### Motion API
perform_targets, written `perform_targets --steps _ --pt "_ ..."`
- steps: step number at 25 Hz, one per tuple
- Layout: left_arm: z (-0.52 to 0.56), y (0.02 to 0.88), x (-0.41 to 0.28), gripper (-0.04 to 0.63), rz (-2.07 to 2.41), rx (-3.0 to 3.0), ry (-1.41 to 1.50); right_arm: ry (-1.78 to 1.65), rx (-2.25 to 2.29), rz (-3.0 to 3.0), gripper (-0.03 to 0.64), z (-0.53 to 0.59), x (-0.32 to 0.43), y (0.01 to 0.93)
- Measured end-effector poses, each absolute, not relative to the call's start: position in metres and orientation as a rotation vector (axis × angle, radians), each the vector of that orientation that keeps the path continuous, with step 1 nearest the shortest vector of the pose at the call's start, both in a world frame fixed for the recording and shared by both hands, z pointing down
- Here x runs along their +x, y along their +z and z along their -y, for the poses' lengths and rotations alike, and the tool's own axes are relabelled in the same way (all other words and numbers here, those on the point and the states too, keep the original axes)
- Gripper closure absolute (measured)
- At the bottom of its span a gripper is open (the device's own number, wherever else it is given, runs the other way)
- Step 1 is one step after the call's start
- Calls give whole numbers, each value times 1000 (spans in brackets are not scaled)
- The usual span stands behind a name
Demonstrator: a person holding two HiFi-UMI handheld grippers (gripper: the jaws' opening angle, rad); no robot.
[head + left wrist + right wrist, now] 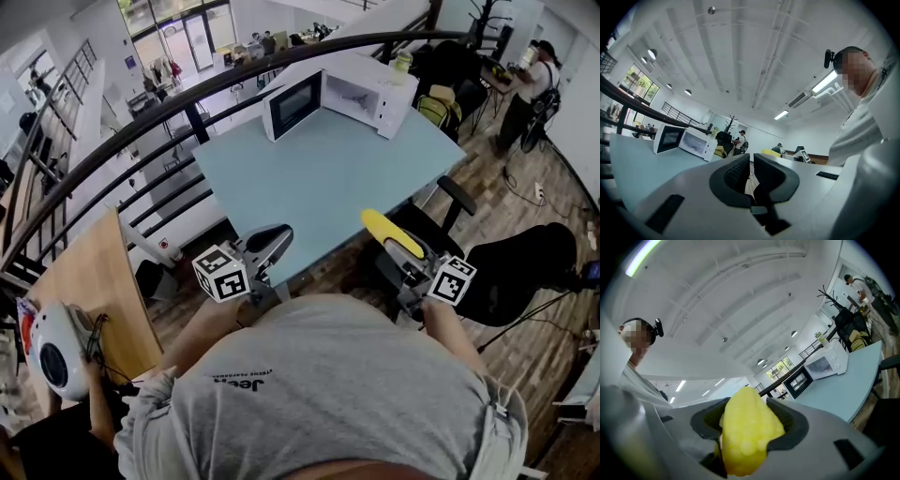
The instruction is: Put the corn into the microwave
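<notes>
A white microwave [361,92] stands at the far end of the light blue table [319,178], its door [292,105] swung open to the left. My right gripper [405,246] is shut on a yellow corn cob [392,232] and sits at the table's near right edge. In the right gripper view the corn [747,432] fills the space between the pads, and the microwave [829,363] lies far ahead. My left gripper [267,246] hangs at the near edge, shut and holding nothing. The left gripper view shows its pads [736,173] almost touching, with the microwave [696,143] off to the left.
A black office chair [455,202] stands at the table's right side. A dark railing [187,94] curves behind the table. A bottle [401,64] sits on the microwave, with a yellow-green bag [436,108] behind it. A wooden desk [84,281] lies at the left. A person [534,84] stands far right.
</notes>
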State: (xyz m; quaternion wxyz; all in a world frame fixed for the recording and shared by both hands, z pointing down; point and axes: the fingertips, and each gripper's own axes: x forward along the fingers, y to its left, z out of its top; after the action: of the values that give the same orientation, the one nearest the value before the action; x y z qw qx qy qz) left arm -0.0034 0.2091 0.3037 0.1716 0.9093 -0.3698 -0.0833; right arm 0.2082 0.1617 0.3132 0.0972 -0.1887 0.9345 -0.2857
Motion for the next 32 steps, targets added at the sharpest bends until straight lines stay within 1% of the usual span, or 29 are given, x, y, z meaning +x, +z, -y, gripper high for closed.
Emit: perform_targets --steps 8,23,28,32 --pt "-194 300 33 552 1025 2596 -204 -822 -548 -2758 371 -158 241 315" --pt "-176 300 130 552 1032 2570 -146 -811 -478 -2761 371 -142 321 326" --pt "-178 306 146 552 1030 2559 -140 -805 -453 -2775 371 -139 329 330" --pt "-173 313 136 552 1024 2541 -152 -809 -444 -2793 371 -130 317 335"
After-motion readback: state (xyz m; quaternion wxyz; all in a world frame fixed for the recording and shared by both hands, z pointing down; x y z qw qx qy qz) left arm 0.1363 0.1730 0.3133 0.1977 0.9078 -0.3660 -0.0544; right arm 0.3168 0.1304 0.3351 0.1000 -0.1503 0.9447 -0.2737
